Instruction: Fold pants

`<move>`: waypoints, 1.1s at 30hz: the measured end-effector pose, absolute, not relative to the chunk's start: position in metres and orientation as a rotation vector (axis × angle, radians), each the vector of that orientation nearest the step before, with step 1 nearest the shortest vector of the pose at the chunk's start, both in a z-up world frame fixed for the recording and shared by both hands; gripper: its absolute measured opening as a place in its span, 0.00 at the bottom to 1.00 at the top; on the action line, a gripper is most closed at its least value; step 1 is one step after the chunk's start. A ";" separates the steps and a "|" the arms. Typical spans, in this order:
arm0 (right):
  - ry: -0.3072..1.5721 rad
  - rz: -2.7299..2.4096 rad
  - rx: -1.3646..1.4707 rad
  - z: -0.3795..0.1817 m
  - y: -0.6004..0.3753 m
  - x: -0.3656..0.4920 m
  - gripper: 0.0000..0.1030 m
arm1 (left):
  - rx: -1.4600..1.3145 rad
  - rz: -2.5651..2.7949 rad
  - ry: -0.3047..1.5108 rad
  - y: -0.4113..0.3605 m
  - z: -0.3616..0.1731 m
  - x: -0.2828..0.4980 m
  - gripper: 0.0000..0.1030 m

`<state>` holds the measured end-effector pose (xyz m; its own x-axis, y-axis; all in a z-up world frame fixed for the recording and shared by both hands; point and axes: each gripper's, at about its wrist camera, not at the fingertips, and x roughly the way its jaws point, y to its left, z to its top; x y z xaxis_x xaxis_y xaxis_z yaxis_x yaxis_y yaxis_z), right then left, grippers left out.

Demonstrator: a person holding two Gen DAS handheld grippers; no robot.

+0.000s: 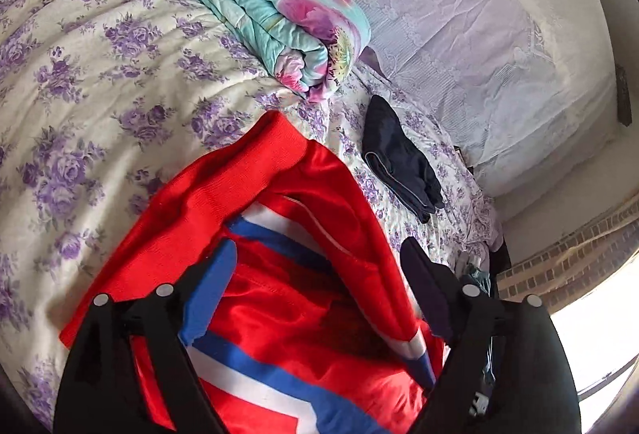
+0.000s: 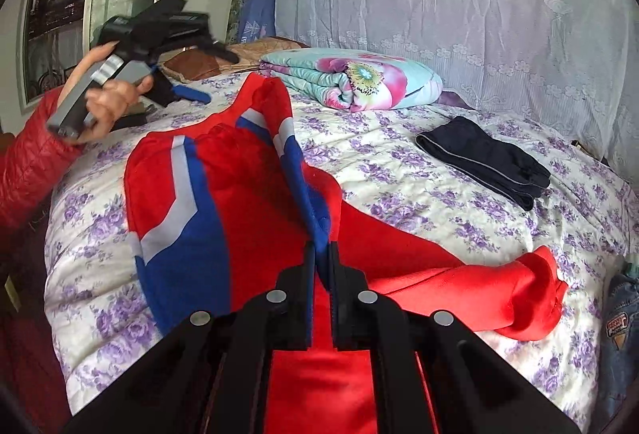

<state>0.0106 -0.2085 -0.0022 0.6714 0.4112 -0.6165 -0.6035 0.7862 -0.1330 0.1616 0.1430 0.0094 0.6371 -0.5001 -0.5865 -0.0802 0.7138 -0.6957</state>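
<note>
Red track pants with blue and white stripes lie on a floral bedspread. My right gripper is shut on a raised fold of the pants along the blue stripe. A red cuff lies to its right. My left gripper is open above the pants, its fingers wide apart and holding nothing. In the right wrist view the left gripper is held in a hand above the far left of the bed, near the waistband.
A folded turquoise floral quilt lies at the back of the bed. Folded dark pants lie to the right. A lace-covered headboard stands behind. Jeans sit at the right edge. A window is at the left.
</note>
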 end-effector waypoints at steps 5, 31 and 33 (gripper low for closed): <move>0.613 0.590 -0.420 -0.021 -0.201 -0.013 0.06 | -0.602 -0.097 0.973 0.111 0.019 0.186 0.79; 0.706 0.682 -0.199 -0.013 -0.242 -0.036 0.06 | -0.658 -0.048 0.928 0.188 -0.017 0.053 0.07; 0.723 0.648 -0.243 -0.020 -0.239 -0.035 0.06 | -0.729 -0.042 0.963 0.199 -0.040 0.041 0.07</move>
